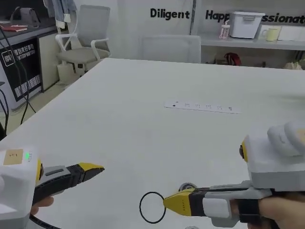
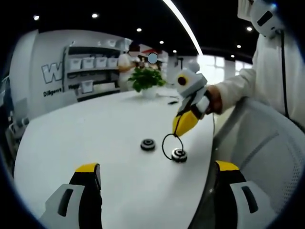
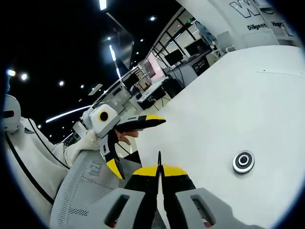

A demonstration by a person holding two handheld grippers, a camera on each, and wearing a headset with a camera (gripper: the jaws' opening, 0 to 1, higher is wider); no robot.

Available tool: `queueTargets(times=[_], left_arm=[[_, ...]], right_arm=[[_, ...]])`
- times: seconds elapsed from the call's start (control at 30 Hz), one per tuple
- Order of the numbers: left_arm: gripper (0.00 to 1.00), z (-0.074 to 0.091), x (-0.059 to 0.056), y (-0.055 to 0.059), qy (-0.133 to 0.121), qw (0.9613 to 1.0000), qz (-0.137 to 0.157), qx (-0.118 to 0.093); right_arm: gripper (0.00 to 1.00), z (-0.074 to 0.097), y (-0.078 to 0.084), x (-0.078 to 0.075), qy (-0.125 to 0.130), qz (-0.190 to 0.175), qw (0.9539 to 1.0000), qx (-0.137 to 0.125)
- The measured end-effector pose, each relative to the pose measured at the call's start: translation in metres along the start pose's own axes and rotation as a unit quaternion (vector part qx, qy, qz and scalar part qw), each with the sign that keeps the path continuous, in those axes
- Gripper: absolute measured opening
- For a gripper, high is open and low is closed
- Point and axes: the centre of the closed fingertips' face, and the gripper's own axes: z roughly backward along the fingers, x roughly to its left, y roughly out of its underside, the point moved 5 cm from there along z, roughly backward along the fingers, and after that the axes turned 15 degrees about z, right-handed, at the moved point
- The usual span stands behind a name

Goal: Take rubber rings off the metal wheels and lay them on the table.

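Note:
My right gripper [image 1: 167,202] is low over the near table edge, shut on a thin black rubber ring [image 1: 152,207] that hangs from its yellow tips. In the right gripper view the ring [image 3: 159,160] stands edge-on between the closed jaws. From the left gripper view the ring [image 2: 168,145] dangles just above a small metal wheel [image 2: 179,155]. A second wheel [image 2: 148,144] with a dark band lies a little further in. One wheel [image 1: 187,187] peeks out behind the right gripper. My left gripper [image 1: 97,169] hovers at the near left, jaws wide apart [image 2: 157,191] and empty.
A white power strip [image 1: 202,106] lies mid-table. The white table [image 1: 143,95] stretches far ahead. Grey chairs [image 1: 90,38] stand beyond its far edge, with shelves [image 1: 248,43] behind. A mesh chair [image 3: 86,191] sits at the near edge beside the person.

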Motion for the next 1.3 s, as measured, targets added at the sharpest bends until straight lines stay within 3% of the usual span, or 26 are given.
queueTargets(times=[0.27,0.63,1.07,1.3], left_arm=[[0.99,-0.001,0.000,0.001,0.016,0.9995,0.019,-0.018],[1.00,-0.002,-0.003,0.006,0.025,0.9995,0.018,-0.004],[0.98,-0.005,-0.008,0.009,0.039,0.9990,0.020,0.007],[0.97,-0.005,-0.008,0.009,0.043,0.9988,0.022,0.006]], right_arm=[[0.00,-0.006,0.019,-0.010,0.015,-0.018,0.9996,0.018],[0.00,-0.014,0.042,-0.012,0.029,-0.031,0.9982,0.043],[0.00,-0.016,0.053,-0.026,0.066,-0.060,0.9948,0.049],[0.00,-0.020,0.060,-0.027,0.077,-0.043,0.9936,0.070]])
